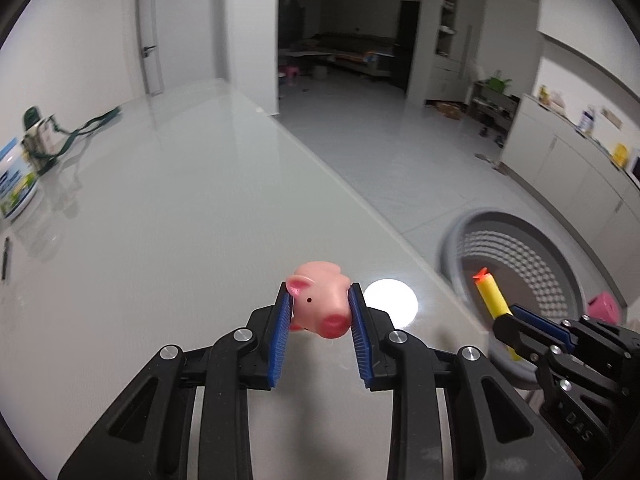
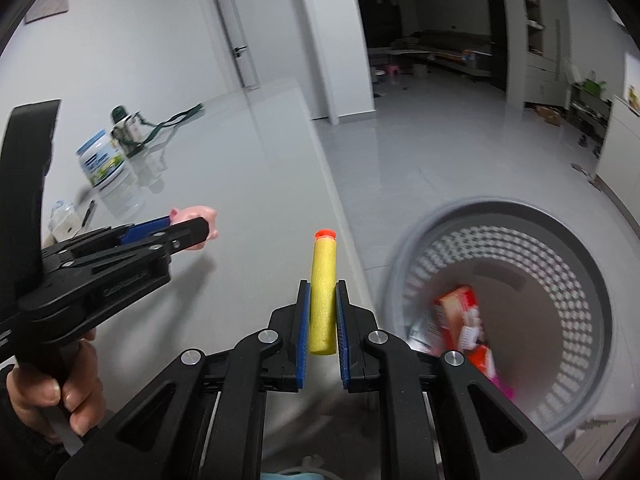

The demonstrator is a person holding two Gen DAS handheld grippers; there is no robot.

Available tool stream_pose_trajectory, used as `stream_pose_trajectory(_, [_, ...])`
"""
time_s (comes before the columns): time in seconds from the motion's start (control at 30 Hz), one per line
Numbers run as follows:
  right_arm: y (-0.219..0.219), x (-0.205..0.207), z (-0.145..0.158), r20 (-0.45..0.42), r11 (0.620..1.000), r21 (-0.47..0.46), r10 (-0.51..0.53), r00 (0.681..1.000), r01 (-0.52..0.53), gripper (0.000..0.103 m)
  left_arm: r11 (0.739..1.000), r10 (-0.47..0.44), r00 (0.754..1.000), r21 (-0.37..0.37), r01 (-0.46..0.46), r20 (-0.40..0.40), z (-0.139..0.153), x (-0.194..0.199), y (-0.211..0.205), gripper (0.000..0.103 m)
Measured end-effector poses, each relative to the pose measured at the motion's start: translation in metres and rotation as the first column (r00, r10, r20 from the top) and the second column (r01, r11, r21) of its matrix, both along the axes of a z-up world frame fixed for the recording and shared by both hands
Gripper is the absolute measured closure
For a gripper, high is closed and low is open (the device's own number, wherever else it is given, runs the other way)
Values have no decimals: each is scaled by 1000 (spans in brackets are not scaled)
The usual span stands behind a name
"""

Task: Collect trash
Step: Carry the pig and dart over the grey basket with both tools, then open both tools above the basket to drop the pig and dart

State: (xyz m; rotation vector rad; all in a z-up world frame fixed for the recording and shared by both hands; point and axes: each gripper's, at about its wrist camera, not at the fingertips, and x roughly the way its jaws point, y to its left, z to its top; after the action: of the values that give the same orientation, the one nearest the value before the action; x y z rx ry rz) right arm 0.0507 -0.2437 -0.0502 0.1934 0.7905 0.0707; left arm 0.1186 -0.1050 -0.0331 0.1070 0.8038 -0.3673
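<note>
**Left wrist view: pig toy and foam dart both gripped beside the basket**

Left wrist view, from the left: a white canister with a blue and green label (image 1: 16, 176) stands at the far left edge of the glossy white table (image 1: 168, 216), with a bottle with a green strap (image 1: 38, 132) just behind it. In the middle, the left gripper (image 1: 320, 304) has its blue pads (image 1: 282, 324) pressed against both sides of a pink pig toy (image 1: 320, 302), which hangs above the tabletop with its snout toward the camera. A bright lamp reflection (image 1: 392, 300) sits on the table just right of it. Further right, past the table edge, the grey perforated basket (image 1: 560, 248) stands on the floor. The right gripper (image 1: 506, 322) enters from the lower right, clamped on a yellow foam dart (image 1: 494, 296) whose orange tip points up, in front of the basket's opening. Something pink (image 1: 604, 306) shows by the basket's right rim.

In the right wrist view, the person's left hand (image 2: 76, 392) grips the handle at the lower left, and the left gripper (image 2: 200, 228) reaches over the table with the pig toy (image 2: 198, 216) held at its tips. At centre, the right gripper (image 2: 322, 296) is closed on the foam dart (image 2: 323, 300), the dart upright between the pads, over the table's edge. To the right and below, the basket (image 2: 592, 264) holds a red and white carton (image 2: 460, 312) and other blurred packaging.
</note>
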Motion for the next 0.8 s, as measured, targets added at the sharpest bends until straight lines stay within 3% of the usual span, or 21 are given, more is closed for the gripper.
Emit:
stream_pose_trajectory(0.4, [-98,-42,-17,-23,972,25,-232,972,233,91,974,-227,973,12,227,-33,-10,-20,-110,74])
stream_pose_trajectory(0.8, [-130,-34,-28,-47,960,29,-277,960,278,91,963,-264,963,31,266,-53,-19,-18,-150,74])
